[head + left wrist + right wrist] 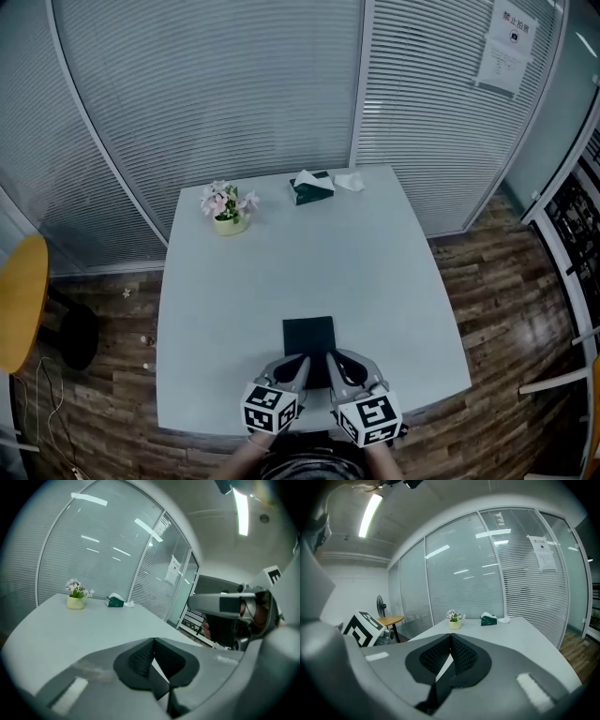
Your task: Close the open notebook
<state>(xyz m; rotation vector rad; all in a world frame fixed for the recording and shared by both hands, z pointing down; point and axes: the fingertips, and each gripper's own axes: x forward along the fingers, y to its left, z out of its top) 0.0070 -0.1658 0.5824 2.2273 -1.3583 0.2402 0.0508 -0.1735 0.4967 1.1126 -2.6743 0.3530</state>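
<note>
A dark notebook (309,336) lies flat on the white table (281,272) near its front edge, with only its dark cover showing and no pages. My left gripper (300,362) and right gripper (332,360) hover side by side over the notebook's near edge, tips pointing away from me. In the left gripper view the pads (140,658) meet with nothing between them. The right gripper view shows its pads (461,656) pressed together as well, empty. Neither gripper view shows the notebook; both look out over the tabletop.
At the table's far side stand a small pot of pink flowers (228,208), a green tissue box (311,187) and a crumpled white tissue (350,182). A glass wall with blinds runs behind. A yellow round table (21,300) stands on the left, on wood flooring.
</note>
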